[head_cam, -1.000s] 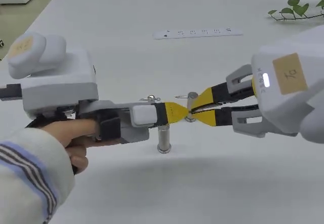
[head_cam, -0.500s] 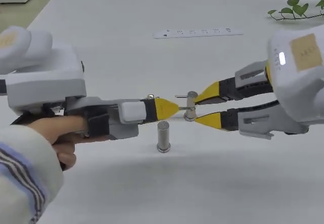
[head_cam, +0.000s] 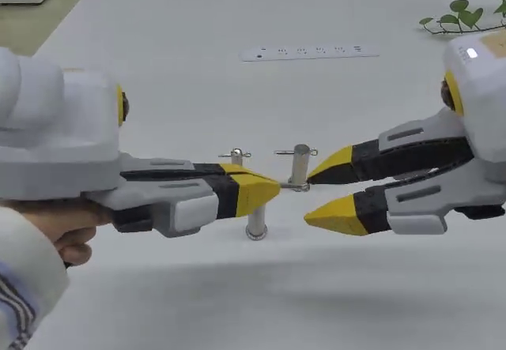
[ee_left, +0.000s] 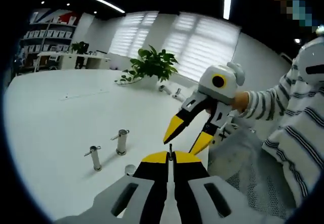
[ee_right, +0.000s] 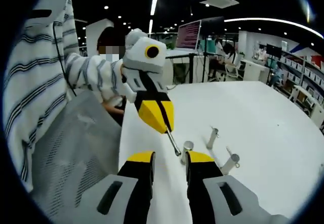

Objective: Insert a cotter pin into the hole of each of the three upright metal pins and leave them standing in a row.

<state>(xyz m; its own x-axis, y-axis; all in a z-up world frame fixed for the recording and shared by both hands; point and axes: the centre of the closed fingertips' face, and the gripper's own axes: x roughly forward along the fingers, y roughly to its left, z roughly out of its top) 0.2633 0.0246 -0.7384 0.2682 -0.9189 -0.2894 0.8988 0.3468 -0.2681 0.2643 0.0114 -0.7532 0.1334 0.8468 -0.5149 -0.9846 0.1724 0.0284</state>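
White workbench (head_cam: 158,34), power strip (head_cam: 308,51) far beyond both claws. Left gripper (head_cam: 273,188) clenched on a cotter pin (ee_right: 172,139) that sticks out past its tips. Right gripper (head_cam: 310,200) released, jaws wide apart, tips facing the left's, close by. Bare metal pin (head_cam: 255,222) stands upright just under the left tips. Second metal pin (head_cam: 236,157) and third metal pin (head_cam: 300,163), each with a cotter through it, stand just beyond the tips.
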